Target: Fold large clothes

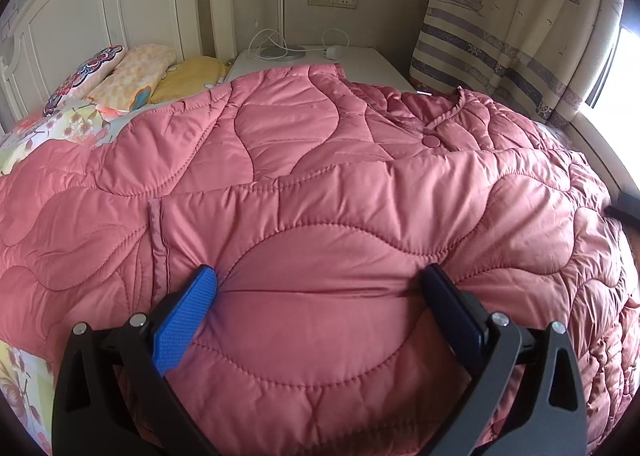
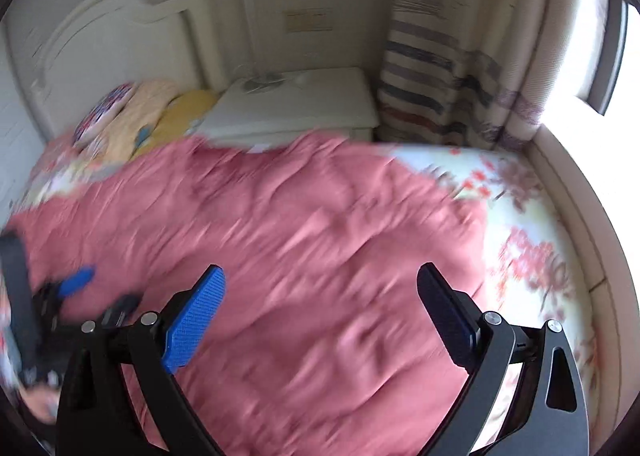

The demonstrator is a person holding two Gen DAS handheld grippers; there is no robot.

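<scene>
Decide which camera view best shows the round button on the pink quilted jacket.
The left wrist view: the button sits sharp near the neckline of the pink quilted jacket. The right wrist view is motion-blurred, so no button can be made out.

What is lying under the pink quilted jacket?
The pink quilted jacket lies spread on a floral bedsheet, which shows past its edges, on the window side and toward the pillows. Whatever lies beneath the jacket's middle is covered.
</scene>
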